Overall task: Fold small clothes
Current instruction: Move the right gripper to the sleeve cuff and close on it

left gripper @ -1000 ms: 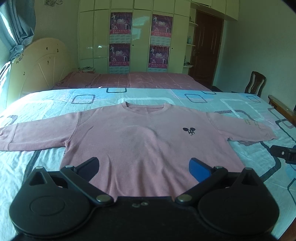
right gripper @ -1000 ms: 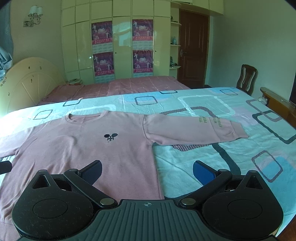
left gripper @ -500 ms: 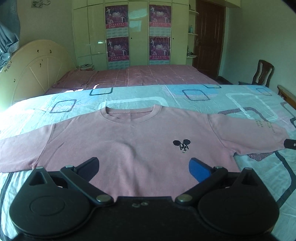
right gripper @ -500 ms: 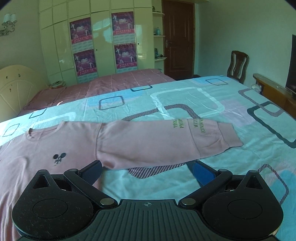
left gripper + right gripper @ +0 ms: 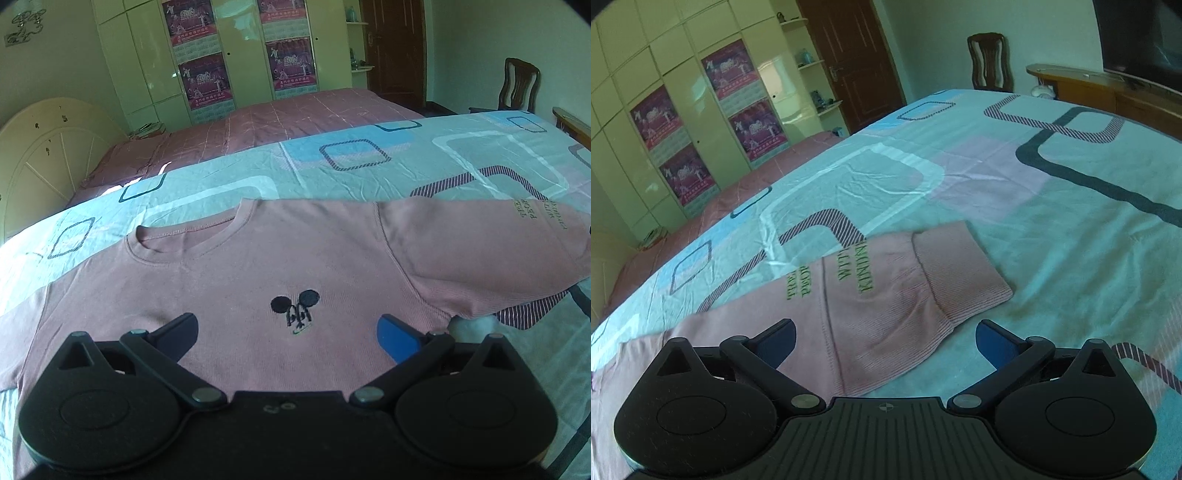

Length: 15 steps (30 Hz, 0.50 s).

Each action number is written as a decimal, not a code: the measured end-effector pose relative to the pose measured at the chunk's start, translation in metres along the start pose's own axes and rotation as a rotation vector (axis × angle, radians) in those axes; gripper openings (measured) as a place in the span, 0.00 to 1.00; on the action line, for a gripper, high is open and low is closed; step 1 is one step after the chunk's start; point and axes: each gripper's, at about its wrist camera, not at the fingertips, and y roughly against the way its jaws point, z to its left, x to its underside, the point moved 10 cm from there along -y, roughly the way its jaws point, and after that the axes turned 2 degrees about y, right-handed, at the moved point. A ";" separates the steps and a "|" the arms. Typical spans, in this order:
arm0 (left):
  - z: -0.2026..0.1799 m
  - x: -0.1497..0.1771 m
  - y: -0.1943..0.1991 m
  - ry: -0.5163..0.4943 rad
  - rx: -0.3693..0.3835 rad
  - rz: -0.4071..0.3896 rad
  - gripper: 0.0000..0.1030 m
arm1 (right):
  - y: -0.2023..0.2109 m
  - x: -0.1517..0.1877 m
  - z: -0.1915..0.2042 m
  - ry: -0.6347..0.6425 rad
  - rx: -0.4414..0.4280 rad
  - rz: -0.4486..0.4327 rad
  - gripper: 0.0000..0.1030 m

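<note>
A pink long-sleeved sweater (image 5: 295,258) lies flat, front up, on the bed, with a small black mouse logo (image 5: 295,306) on the chest. My left gripper (image 5: 288,332) is open and empty, just above the chest near the logo. The sweater's right sleeve (image 5: 886,295) with green lettering stretches out over the sheet, and its ribbed cuff (image 5: 960,266) lies flat. My right gripper (image 5: 884,339) is open and empty, low over the sleeve close to the cuff.
The bed has a teal sheet (image 5: 1034,203) with square patterns. A second bed with a pink cover (image 5: 277,122) lies behind, then a wardrobe with posters (image 5: 240,55). A wooden chair (image 5: 990,61) and a wooden cabinet (image 5: 1108,88) stand at the right.
Both grippers have moved to the right along the sweater. The left one now looks at the chest logo. The right one has reached the sleeve cuff and come lower. Both stay open.
</note>
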 end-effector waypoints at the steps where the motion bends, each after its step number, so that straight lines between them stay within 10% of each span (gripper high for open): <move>1: -0.005 -0.002 -0.004 -0.008 -0.003 0.004 1.00 | -0.003 0.000 -0.005 -0.016 -0.001 0.002 1.00; 7: -0.021 -0.009 -0.016 -0.042 -0.018 0.026 0.99 | -0.009 0.002 -0.023 -0.091 -0.031 0.019 0.98; 10: -0.025 -0.011 -0.018 -0.053 -0.024 0.028 0.99 | -0.010 0.004 -0.029 -0.130 -0.039 0.026 0.53; 15: -0.028 -0.013 -0.019 -0.057 -0.024 0.028 1.00 | -0.002 0.000 -0.037 -0.208 -0.078 0.015 0.53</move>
